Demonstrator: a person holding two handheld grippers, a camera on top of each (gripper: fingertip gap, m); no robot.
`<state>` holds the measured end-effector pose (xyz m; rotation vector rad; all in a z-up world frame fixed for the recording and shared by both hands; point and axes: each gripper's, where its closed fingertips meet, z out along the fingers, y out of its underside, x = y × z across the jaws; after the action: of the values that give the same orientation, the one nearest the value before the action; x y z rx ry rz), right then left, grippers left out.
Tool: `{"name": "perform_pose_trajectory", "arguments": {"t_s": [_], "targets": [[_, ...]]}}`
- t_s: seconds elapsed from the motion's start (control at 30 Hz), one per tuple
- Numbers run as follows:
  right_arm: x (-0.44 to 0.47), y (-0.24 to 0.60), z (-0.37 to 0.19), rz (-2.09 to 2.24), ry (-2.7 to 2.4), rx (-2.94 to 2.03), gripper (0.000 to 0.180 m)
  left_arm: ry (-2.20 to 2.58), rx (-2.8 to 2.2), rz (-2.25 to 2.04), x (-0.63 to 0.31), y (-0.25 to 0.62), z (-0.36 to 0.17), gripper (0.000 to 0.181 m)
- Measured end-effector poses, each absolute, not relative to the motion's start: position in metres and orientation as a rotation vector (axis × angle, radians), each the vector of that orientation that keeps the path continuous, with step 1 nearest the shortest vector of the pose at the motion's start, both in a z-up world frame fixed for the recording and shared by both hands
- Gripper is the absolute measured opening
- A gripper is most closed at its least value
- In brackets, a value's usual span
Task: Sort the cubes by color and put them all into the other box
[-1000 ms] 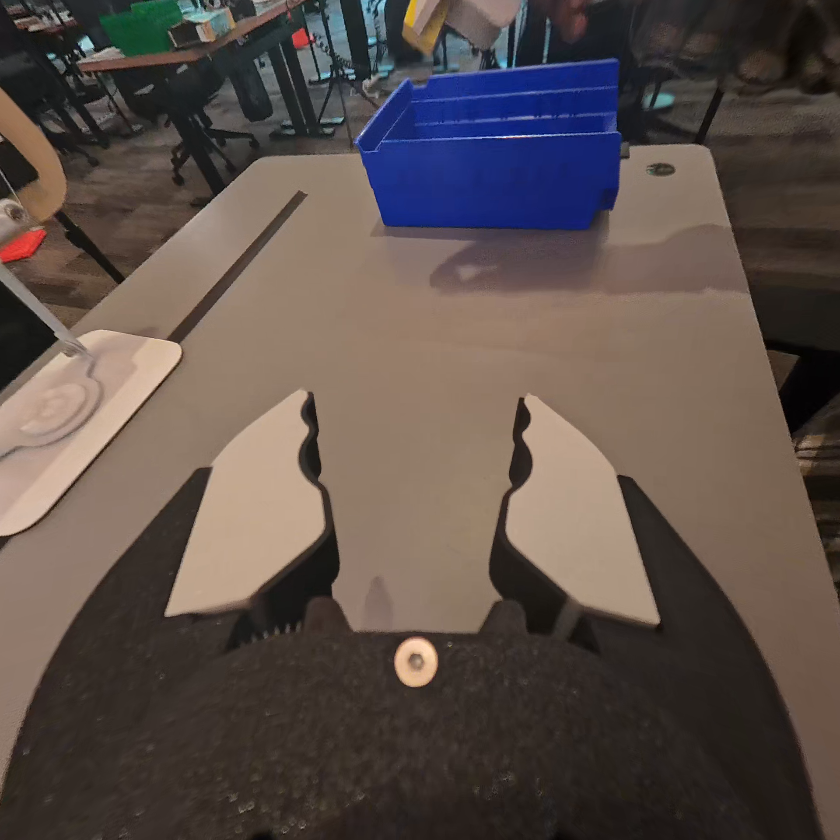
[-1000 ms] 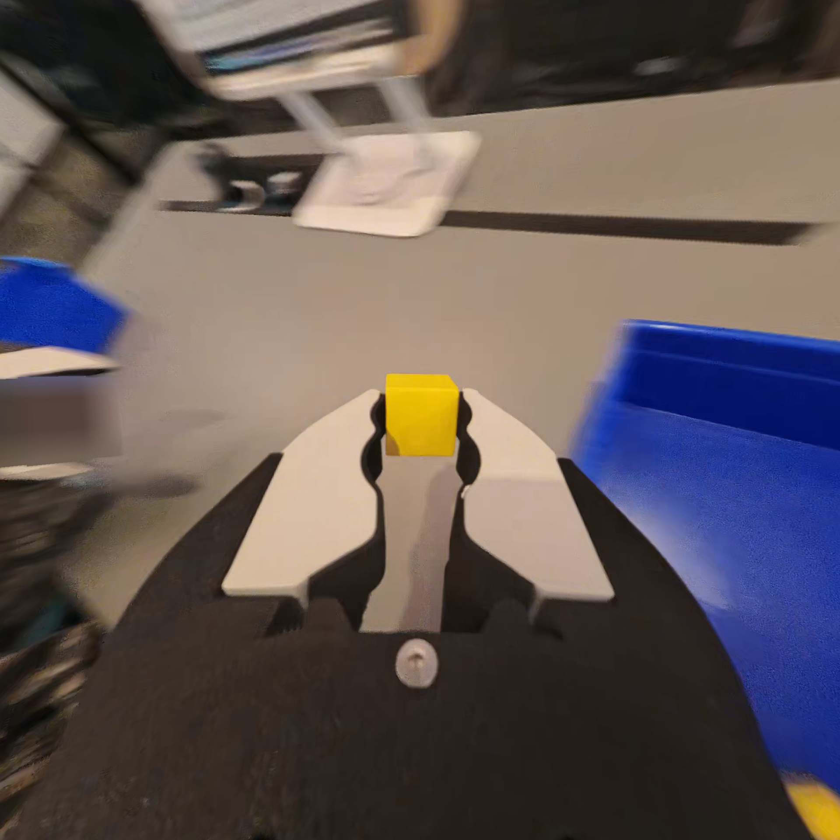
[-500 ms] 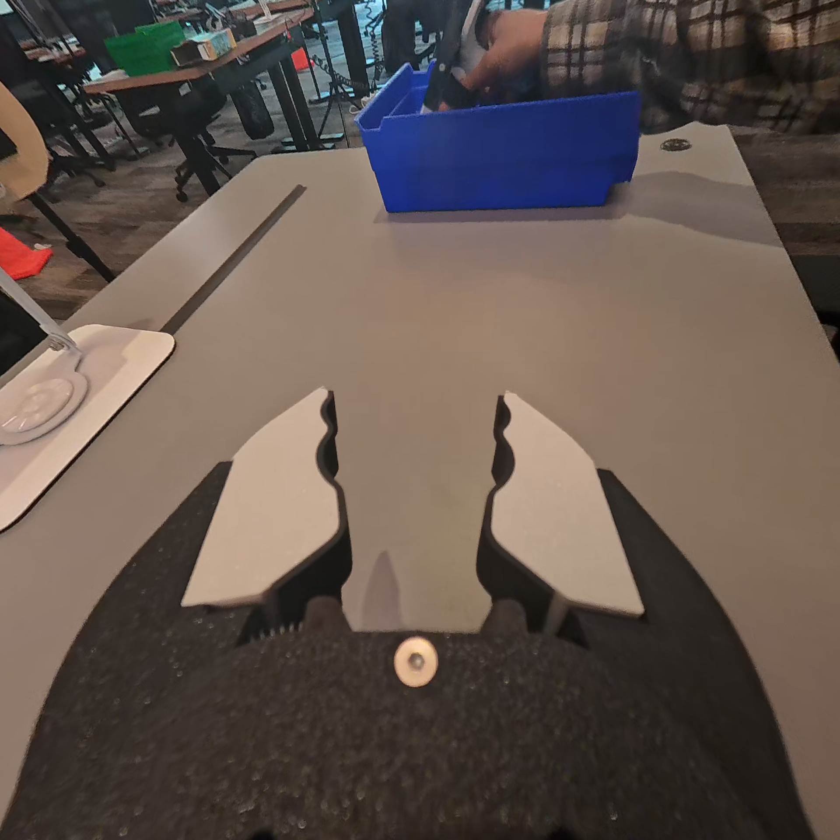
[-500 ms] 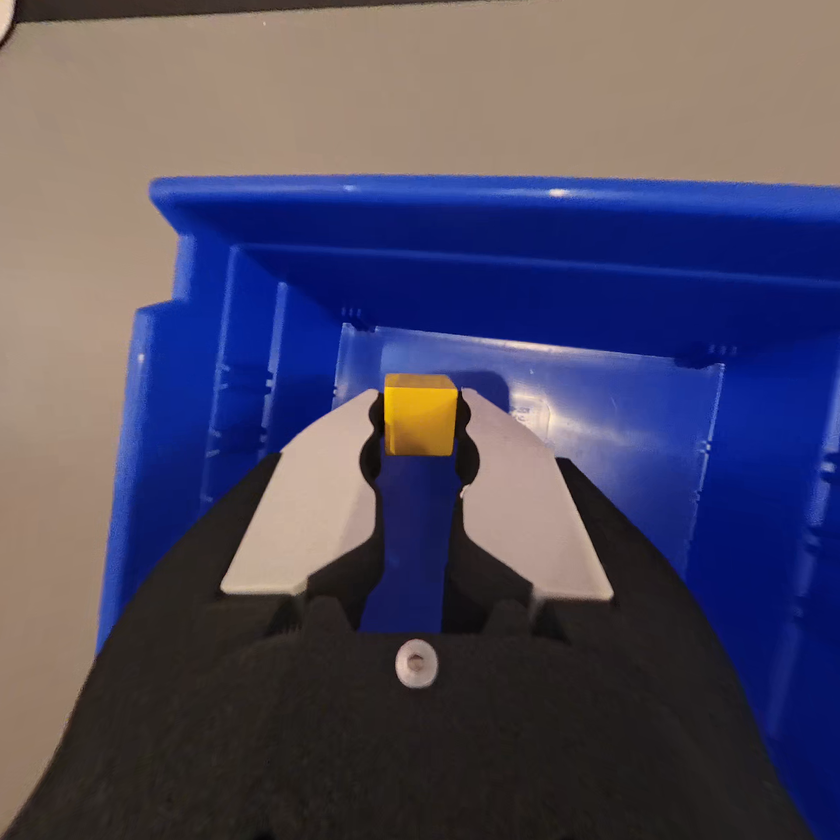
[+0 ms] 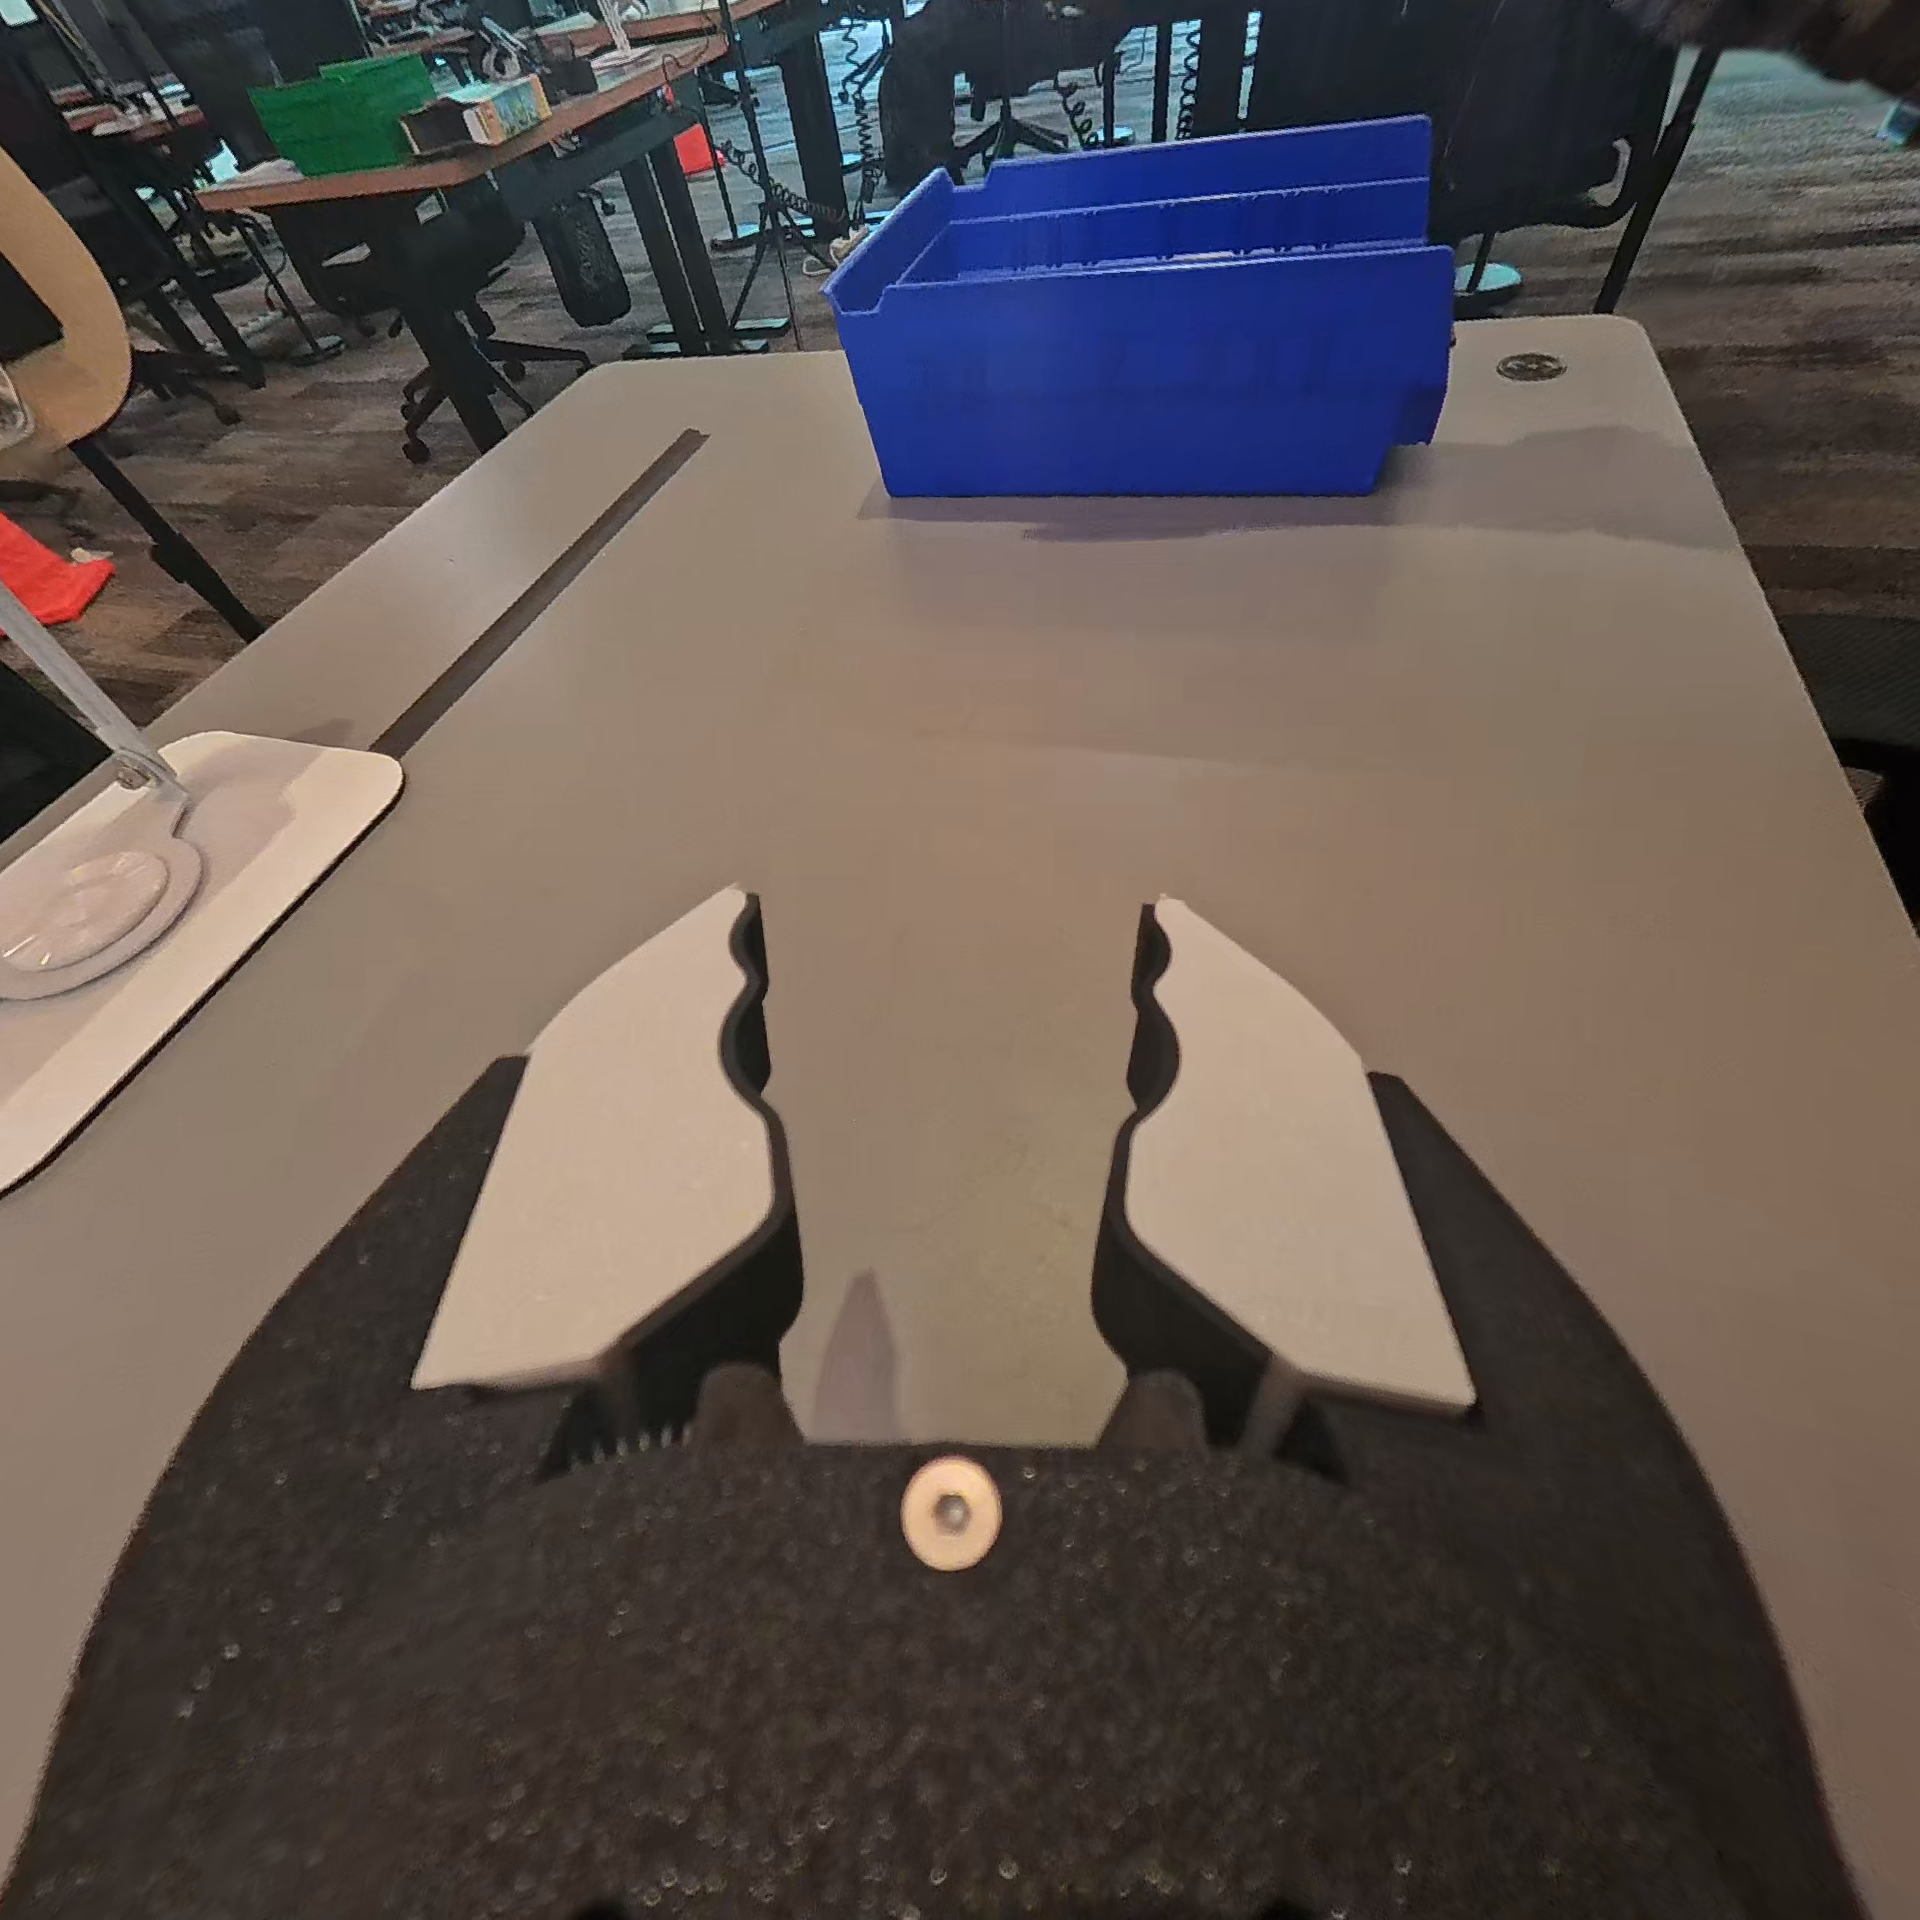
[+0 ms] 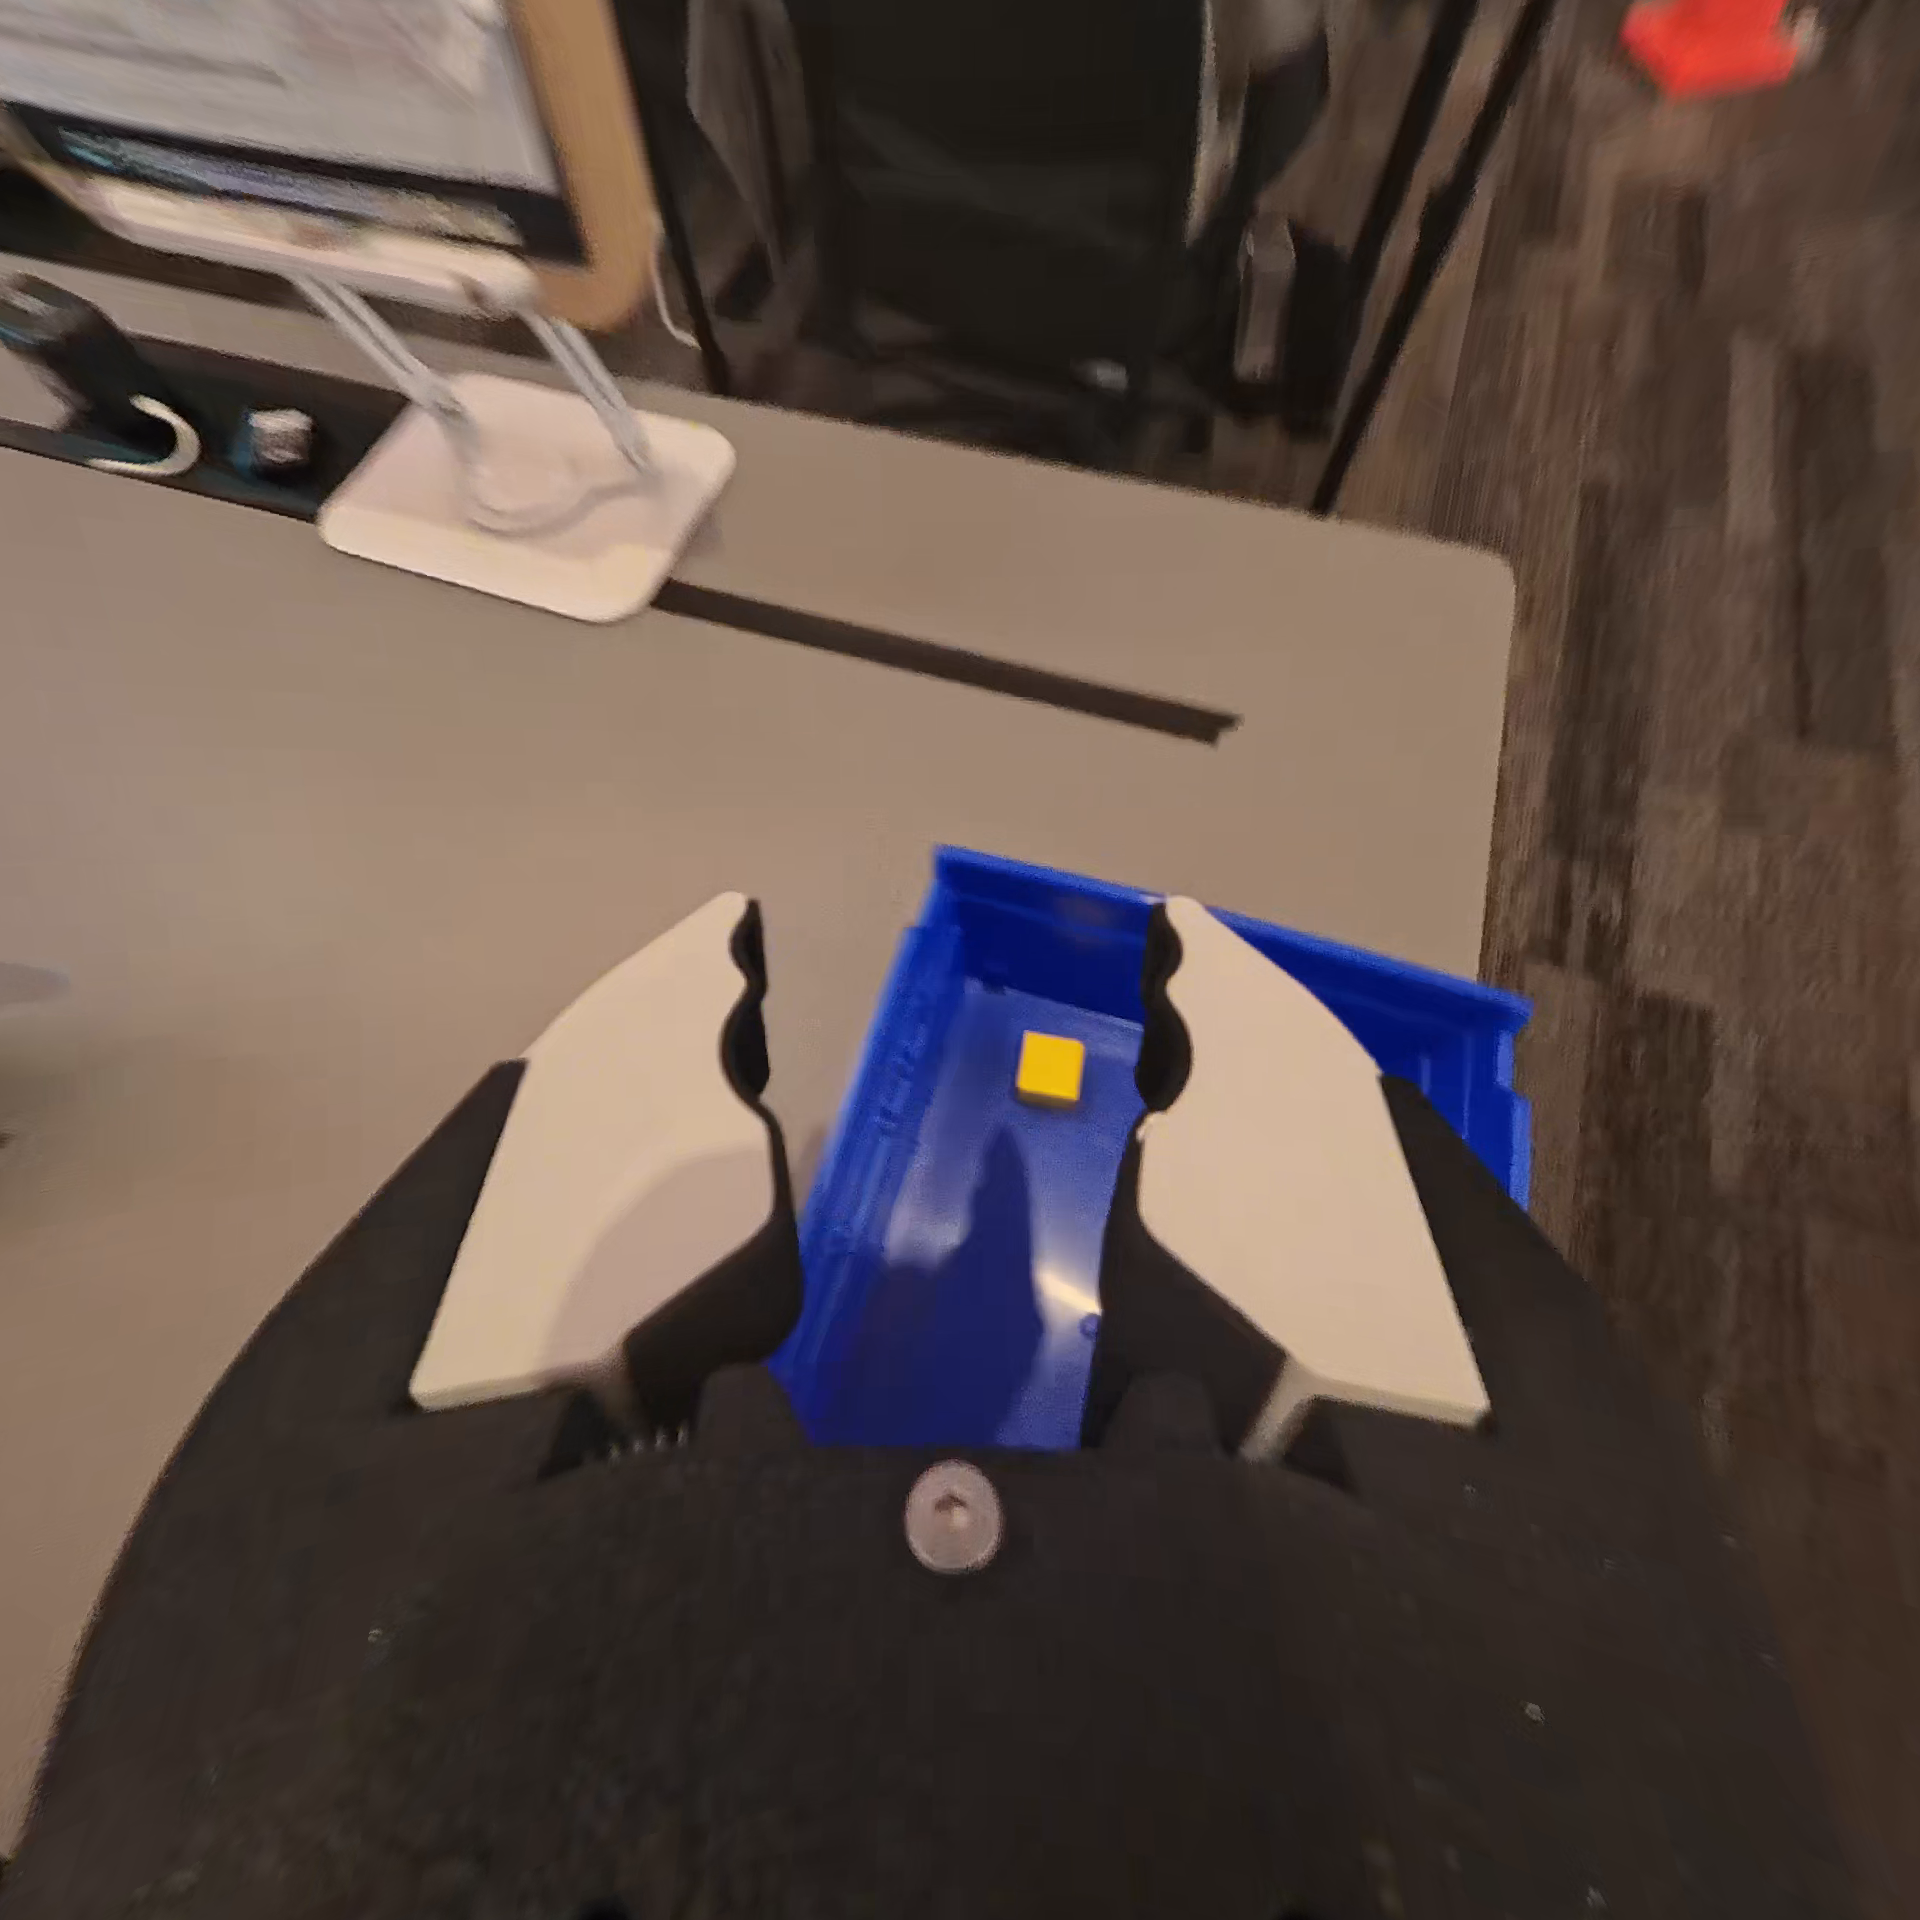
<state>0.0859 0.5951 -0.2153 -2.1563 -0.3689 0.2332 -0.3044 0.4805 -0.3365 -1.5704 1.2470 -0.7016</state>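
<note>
In the right wrist view a yellow cube (image 6: pixel 1049 1065) lies on the floor of a blue box (image 6: pixel 883 1122) near the table's corner. My right gripper (image 6: pixel 951 914) is open and empty, held well above the box. In the left wrist view my left gripper (image 5: pixel 948 909) is open and empty, low over the bare grey table (image 5: pixel 1039 727). The blue box (image 5: pixel 1143 416) stands at the table's far end in that view; its inside is hidden. No other cubes show.
A white lamp base (image 5: pixel 156 914) sits at the table's left edge, also in the right wrist view (image 6: pixel 530 509). A dark slot (image 5: pixel 540 603) runs along the tabletop. Office desks and chairs (image 5: pixel 468 208) stand beyond the table. The table edge (image 6: pixel 1496 831) is just past the box.
My right gripper opened and let go of the yellow cube, which now lies in the blue box, then rose away. The person's arm has left the left wrist view. The left gripper barely moved.
</note>
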Motion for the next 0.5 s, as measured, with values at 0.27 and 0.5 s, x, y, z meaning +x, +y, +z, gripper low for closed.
{"name": "perform_pose_trajectory", "arguments": {"t_s": [0.27,0.5], "targets": [[-0.059,0.528,-0.201,0.333,-0.672,-1.862,0.086,1.220,-1.575,-0.696,-0.304,0.478,-0.328,0.067],[-0.184,0.513,-0.301,0.622,-0.823,-1.720,0.088,1.129,-1.568,-0.662,-0.335,0.466,-0.298,0.068]]}}
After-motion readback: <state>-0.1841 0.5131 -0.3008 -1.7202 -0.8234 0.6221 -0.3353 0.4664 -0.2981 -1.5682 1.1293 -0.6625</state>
